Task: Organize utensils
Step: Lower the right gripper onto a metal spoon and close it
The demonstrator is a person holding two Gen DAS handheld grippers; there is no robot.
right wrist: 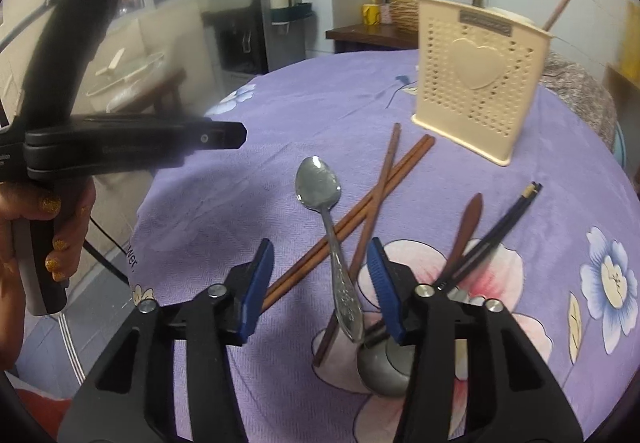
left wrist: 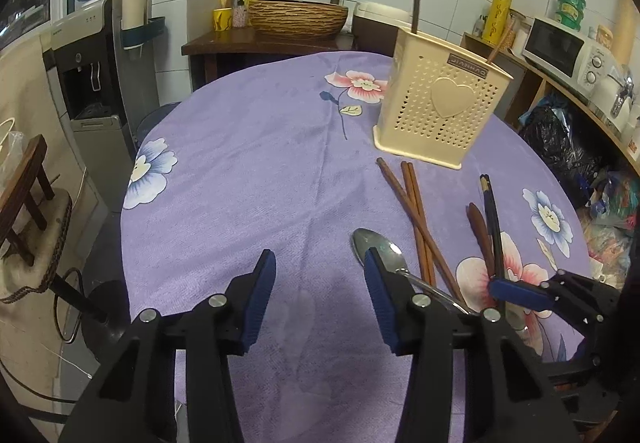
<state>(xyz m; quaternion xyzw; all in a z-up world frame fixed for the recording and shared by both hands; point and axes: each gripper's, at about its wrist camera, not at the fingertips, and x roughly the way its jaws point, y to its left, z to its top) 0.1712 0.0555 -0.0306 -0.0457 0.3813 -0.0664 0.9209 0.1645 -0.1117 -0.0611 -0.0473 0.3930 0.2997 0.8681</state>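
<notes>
A round table point(left wrist: 248, 171) under a purple flowered cloth fills both views. The landmark on it is a cream perforated utensil holder point(left wrist: 436, 99), upright on the far right part of the cloth, with a raised heart on its front and two sticks rising out of its top.

Just in front of the holder, on the near side, lie brown wooden chopsticks point(left wrist: 416, 211), crossing one another. To the right of them, still on the near side of the holder, rest a brown wooden spoon point(left wrist: 480, 231) and a pair of dark chopsticks point(left wrist: 492, 219), lying close together over a pink printed flower. To the left of the brown chopsticks, further from the holder, lies a metal spoon point(right wrist: 326, 211) with its bowl toward the holder and its patterned handle across the brown chopsticks.

The left gripper point(left wrist: 320, 275) hovers over bare cloth, well in front of the holder and left of the utensils, jaws partly apart with nothing between them. The right gripper point(right wrist: 320, 263) sits low over the utensils, jaws partly apart; the metal spoon's handle lies in the gap, and the pads do not press on it. A second metal bowl shows beneath its right finger.

A hand point(right wrist: 60, 227) with glittered nails holds the left gripper's handle.
</notes>
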